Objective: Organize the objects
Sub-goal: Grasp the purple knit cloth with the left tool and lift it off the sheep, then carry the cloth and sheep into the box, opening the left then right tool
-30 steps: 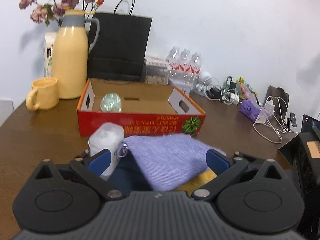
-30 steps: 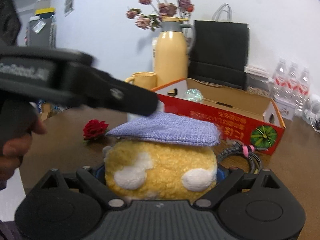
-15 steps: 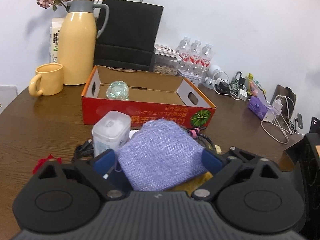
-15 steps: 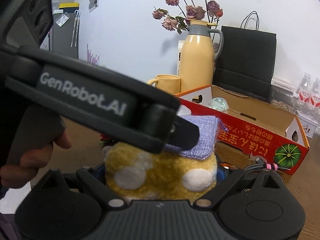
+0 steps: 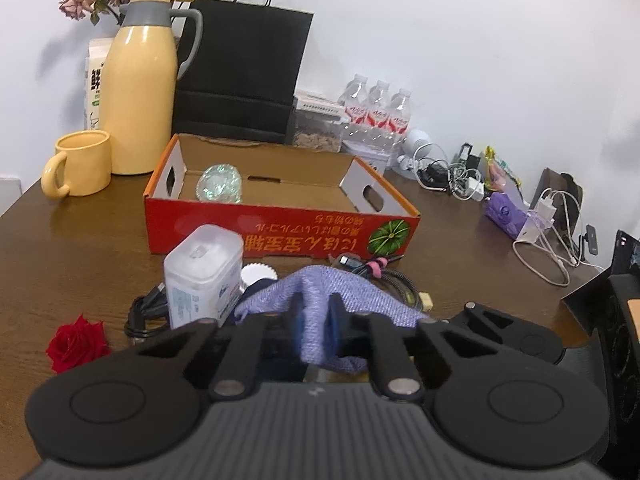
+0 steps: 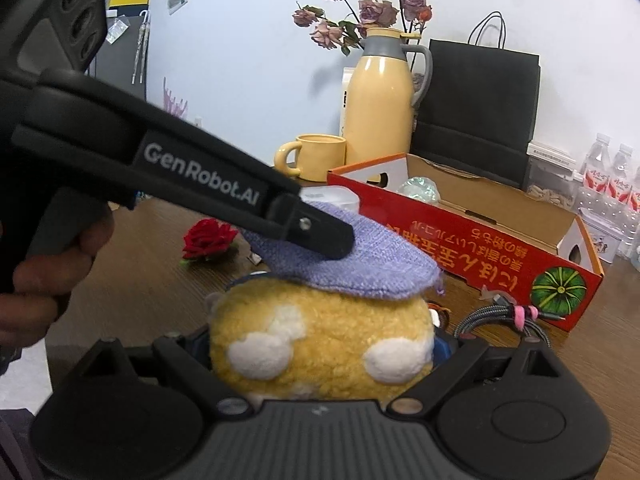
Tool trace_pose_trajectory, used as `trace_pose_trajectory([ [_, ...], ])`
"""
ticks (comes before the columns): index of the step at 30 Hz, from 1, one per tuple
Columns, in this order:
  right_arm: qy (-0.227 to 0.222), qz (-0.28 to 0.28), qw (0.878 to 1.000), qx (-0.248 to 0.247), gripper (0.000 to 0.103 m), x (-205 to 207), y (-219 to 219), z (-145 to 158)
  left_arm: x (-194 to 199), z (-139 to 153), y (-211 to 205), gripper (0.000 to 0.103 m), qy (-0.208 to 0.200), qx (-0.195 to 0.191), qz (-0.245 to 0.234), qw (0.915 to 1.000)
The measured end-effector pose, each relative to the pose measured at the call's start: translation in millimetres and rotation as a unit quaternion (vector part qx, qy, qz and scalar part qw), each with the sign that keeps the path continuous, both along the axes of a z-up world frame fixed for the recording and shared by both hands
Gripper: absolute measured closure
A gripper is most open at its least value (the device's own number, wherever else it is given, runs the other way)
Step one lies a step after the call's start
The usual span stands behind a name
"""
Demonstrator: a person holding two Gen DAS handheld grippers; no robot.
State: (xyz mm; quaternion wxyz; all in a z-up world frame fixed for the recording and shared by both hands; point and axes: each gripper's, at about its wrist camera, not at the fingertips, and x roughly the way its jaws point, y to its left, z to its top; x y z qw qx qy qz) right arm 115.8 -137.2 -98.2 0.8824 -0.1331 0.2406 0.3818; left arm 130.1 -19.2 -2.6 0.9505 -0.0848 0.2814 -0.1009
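A purple knitted cloth [image 5: 360, 296] lies like a cap on a yellow plush toy [image 6: 320, 332]. My left gripper [image 5: 314, 316] has its jaws closing tight on a pinched fold of that cloth. In the right wrist view the left gripper [image 6: 340, 244] comes in from the left, held by a hand, with its tip on the purple cloth [image 6: 360, 268]. My right gripper [image 6: 322, 344] is shut on the plush toy, which hides its fingertips. Behind stands a red cardboard box [image 5: 280, 236] with a clear ball [image 5: 220, 184] inside.
A plastic jar [image 5: 204, 272], a red rose [image 5: 76, 344] and a cable with a pink tie [image 5: 376, 268] lie before the box. A yellow mug [image 5: 80, 168], thermos [image 5: 138, 88], black bag [image 5: 240, 72] and water bottles [image 5: 376, 116] line the back. Chargers [image 5: 540, 220] clutter the right.
The left gripper's jaws went from wide open around the purple cloth to pinched shut on it, and the cloth bunched up. The right gripper kept hold of the plush toy.
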Motion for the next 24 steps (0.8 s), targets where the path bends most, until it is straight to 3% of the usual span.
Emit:
trace_pose_trajectory([
  [15, -0.024, -0.041, 0.999, 0.009, 0.009, 8, -19, 14, 4, 37, -9, 0.096, -0.079, 0.006, -0.007, 0.9968],
  [24, -0.066, -0.110, 0.991, 0.032, 0.009, 42, -29, 39, 55, 72, -6, 0.096, -0.119, 0.005, 0.012, 0.9928],
])
